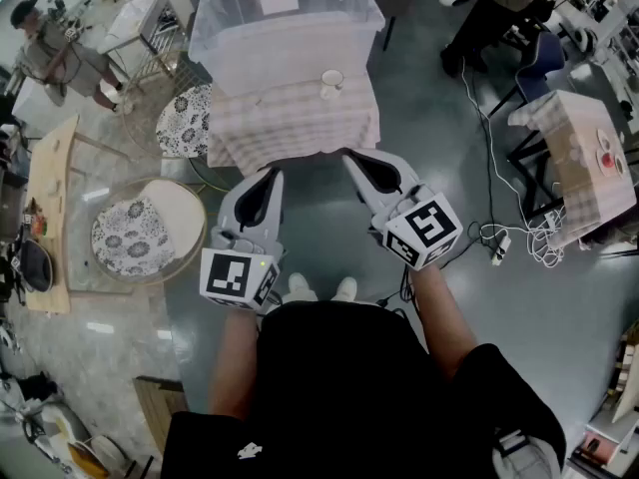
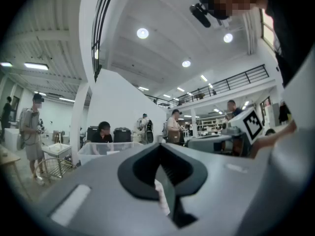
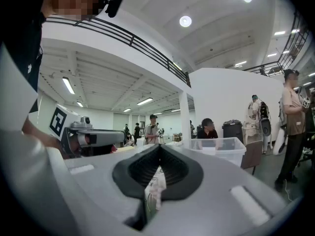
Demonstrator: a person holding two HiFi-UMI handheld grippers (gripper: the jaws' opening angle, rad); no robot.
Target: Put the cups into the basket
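Cup (image 1: 331,84) stands on the table (image 1: 290,123) just beside the basket (image 1: 250,53), likely for a short transfer. The left hand-held gripper (image 1: 273,173) and right hand-held gripper (image 1: 349,156) hover near, both closed and empty.

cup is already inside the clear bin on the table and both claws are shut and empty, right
Not quite. The cup is not inside the clear bin. It stands outside it on the checked cloth, by the bin's front edge, as the head view shows. The left claw and right claw are shut and empty.
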